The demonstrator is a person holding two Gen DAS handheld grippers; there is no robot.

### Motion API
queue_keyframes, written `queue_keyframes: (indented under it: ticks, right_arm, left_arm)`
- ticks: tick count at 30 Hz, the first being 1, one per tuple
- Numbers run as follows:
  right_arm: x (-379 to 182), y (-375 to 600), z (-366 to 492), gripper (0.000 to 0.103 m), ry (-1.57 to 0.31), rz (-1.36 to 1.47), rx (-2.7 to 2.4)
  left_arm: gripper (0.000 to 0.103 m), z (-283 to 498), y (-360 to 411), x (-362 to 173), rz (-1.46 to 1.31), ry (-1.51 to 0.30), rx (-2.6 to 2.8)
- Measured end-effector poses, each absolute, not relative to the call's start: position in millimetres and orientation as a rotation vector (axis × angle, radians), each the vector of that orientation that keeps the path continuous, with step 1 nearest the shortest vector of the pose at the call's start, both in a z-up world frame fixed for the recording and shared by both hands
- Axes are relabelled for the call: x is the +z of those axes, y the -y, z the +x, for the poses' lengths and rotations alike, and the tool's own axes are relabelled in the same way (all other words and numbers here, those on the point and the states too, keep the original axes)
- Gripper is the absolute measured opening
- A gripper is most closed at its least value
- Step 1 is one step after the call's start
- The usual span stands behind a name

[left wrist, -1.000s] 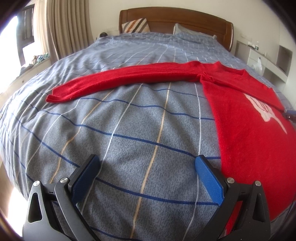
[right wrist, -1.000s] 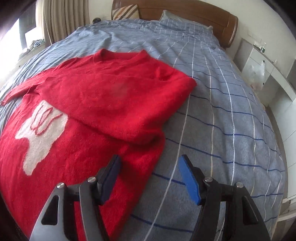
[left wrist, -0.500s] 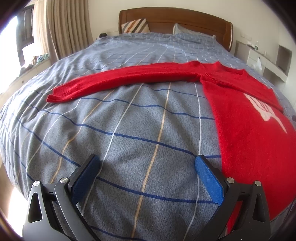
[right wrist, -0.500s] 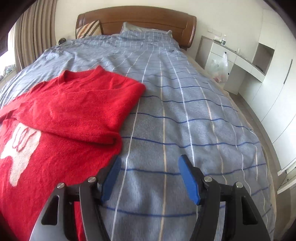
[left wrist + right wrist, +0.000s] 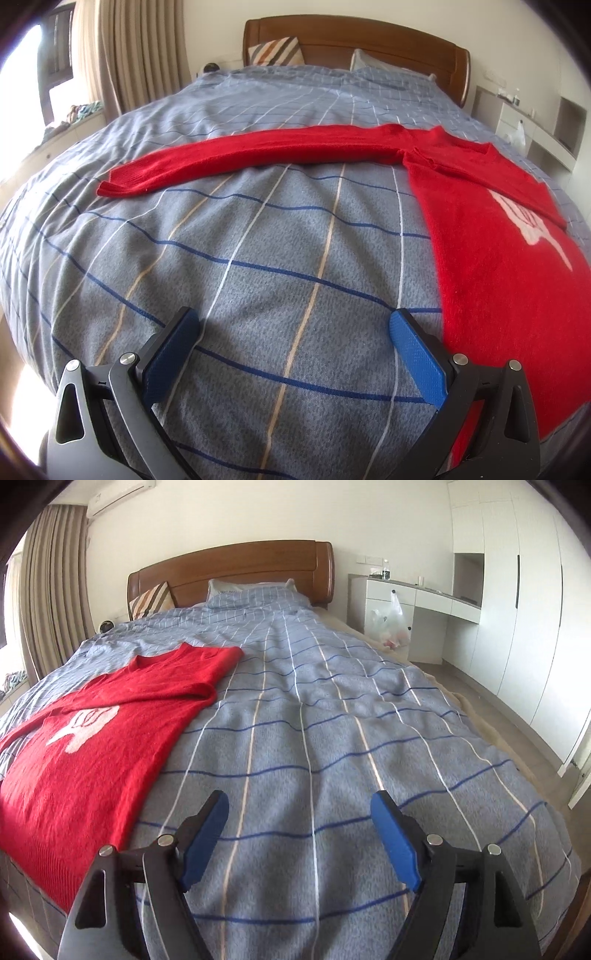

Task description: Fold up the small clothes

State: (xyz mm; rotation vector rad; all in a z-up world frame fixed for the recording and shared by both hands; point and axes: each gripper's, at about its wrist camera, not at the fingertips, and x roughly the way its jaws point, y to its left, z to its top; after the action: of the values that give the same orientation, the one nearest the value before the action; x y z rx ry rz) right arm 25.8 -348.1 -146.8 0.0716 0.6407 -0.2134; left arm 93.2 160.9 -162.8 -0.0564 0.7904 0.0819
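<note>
Sweater [image 5: 491, 258] is lying flat on the bed [image 5: 258, 240], maybe a third folded: one sleeve [image 5: 162, 686] is tucked across the chest, the other sleeve [image 5: 240, 158] is sprawled out sideways. Left gripper [image 5: 295, 354] hovers wide open over bare blanket, angled down, holding nothing. Right gripper [image 5: 299, 842] is opening, empty, just right of the hem
</note>
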Motion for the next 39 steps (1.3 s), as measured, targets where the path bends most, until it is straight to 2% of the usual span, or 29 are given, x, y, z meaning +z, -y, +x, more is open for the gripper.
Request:
queue_keyframes:
  ticks: [39]
  right_arm:
    - [-157, 334, 35, 0.080, -0.668, 0.032, -0.156]
  left_arm:
    - [0.103, 92, -164, -165, -0.071, -0.794, 0.080]
